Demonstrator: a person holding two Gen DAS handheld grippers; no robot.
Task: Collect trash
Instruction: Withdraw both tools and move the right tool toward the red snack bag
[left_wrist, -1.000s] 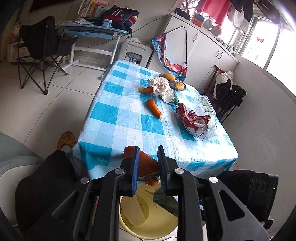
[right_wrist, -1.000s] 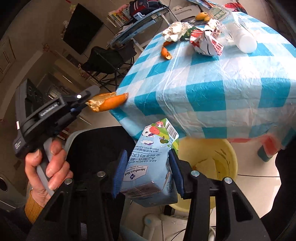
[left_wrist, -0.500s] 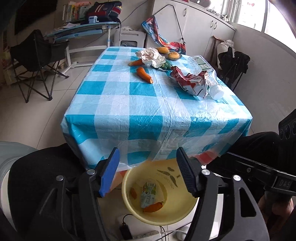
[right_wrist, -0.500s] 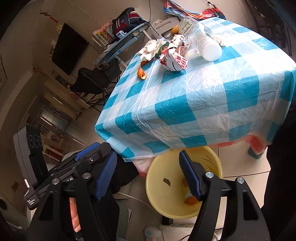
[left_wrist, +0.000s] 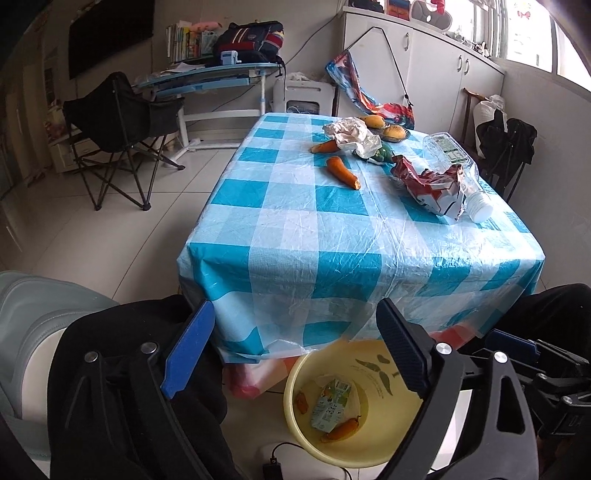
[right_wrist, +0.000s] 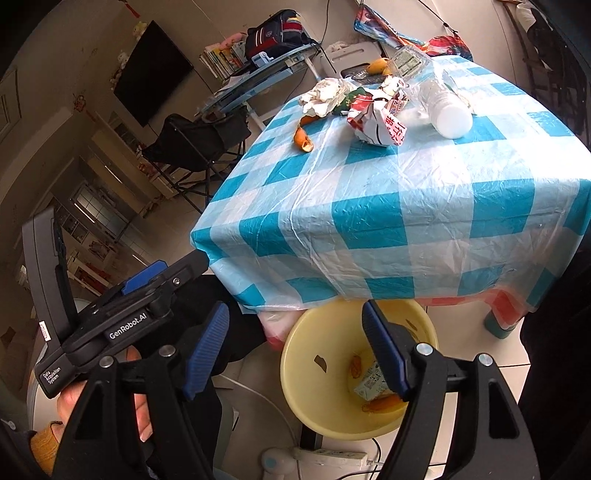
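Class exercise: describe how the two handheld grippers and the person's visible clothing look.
Both grippers, left and right, have black skeletal frames with silver rivets and blue ribbed pads on the jaws. The right view shows the left one's black body, printed "GenRobot.AI" and "Data Acquisition System", and a mustard cuff at the wrist.

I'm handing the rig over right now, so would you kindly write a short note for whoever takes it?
Left gripper: jaws opening, nothing between them.
Right gripper: jaws opening, nothing between them.
Both hang above the yellow bin on the floor at the table's near edge.
Done: carton and peel pieces lie in the bin.
Left on the table: two peels, crumpled paper, red wrapper, plastic bottle.
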